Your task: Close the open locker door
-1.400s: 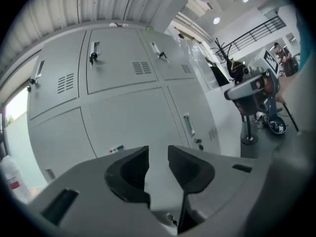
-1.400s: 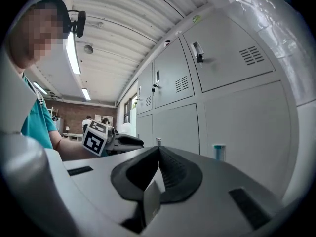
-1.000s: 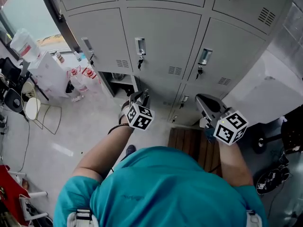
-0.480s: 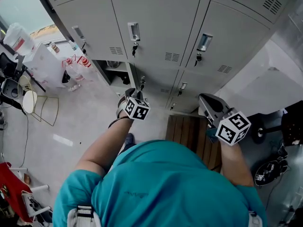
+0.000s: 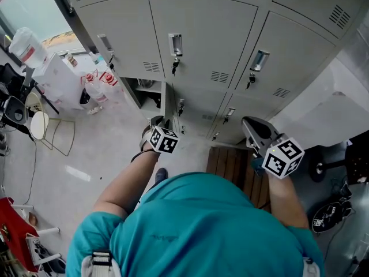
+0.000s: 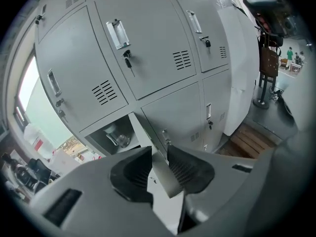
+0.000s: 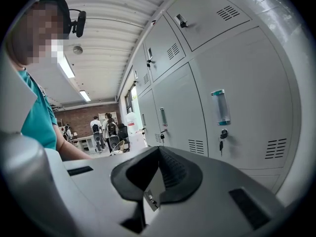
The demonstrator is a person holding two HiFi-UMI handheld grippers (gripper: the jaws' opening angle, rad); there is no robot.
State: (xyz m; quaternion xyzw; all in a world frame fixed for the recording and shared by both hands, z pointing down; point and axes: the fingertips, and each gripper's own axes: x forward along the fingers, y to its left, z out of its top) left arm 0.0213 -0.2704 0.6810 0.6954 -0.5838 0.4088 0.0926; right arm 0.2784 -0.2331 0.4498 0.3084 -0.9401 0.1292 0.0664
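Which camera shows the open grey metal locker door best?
The left gripper view: the open grey metal locker door shows close up, its face standing out from the cabinet. The head view shows it only as a thin edge. The right gripper view mostly shows shut lockers.

The grey lower locker door [image 6: 145,135] stands swung open, edge-on, baring its compartment [image 6: 116,135].

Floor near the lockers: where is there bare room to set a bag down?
Bare: the pale floor between the chair and the open locker door. Crowded: bottles and a white box left of that door, dark gear far right.
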